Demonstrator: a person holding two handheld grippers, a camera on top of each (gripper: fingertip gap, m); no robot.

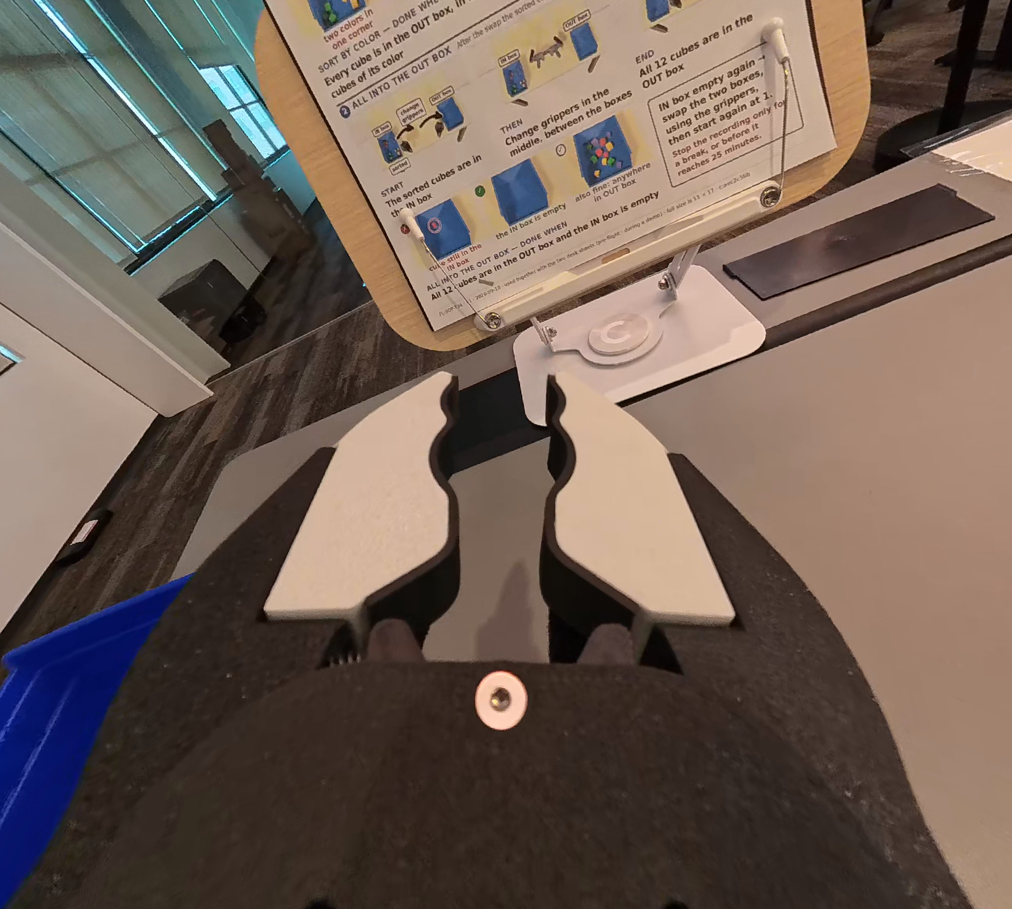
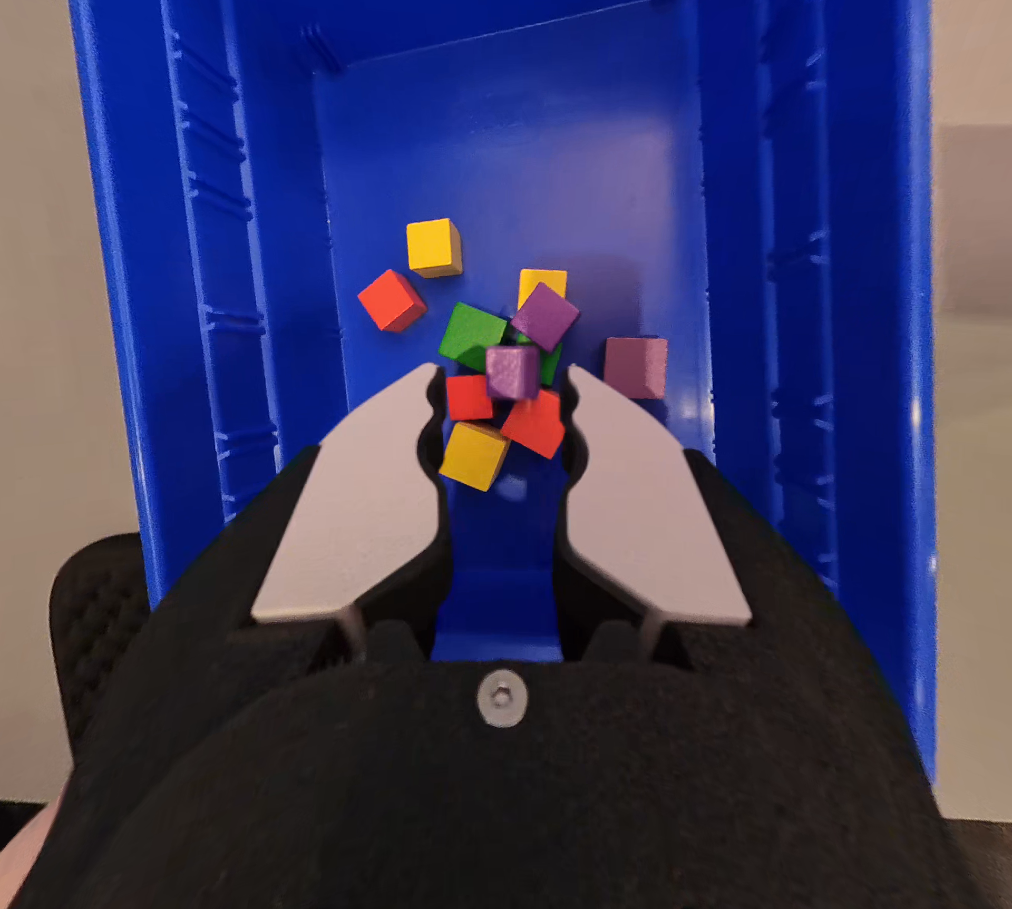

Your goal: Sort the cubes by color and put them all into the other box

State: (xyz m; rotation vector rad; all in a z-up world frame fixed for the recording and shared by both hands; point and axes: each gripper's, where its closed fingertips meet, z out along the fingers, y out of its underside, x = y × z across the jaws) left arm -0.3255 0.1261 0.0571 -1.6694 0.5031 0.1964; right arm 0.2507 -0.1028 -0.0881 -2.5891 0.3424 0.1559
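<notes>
Currently above mixed cubes (image 2: 495, 362) piled mid-floor in blue box (image 2: 854, 280). Right gripper (image 2: 501, 382): fingers wide, empty, straddling purple cube (image 2: 512, 372). Left gripper (image 1: 499, 384): wide, empty, over table (image 1: 821, 472). Risk: closing on neighbouring red cubes (image 2: 528, 420), scattering pile.

Right gripper (image 2: 501, 390), jaws apart, hangs over a blue box (image 2: 208, 280) of mixed cubes (image 2: 512, 371); the purple one looks blurred, possibly airborne.
</notes>
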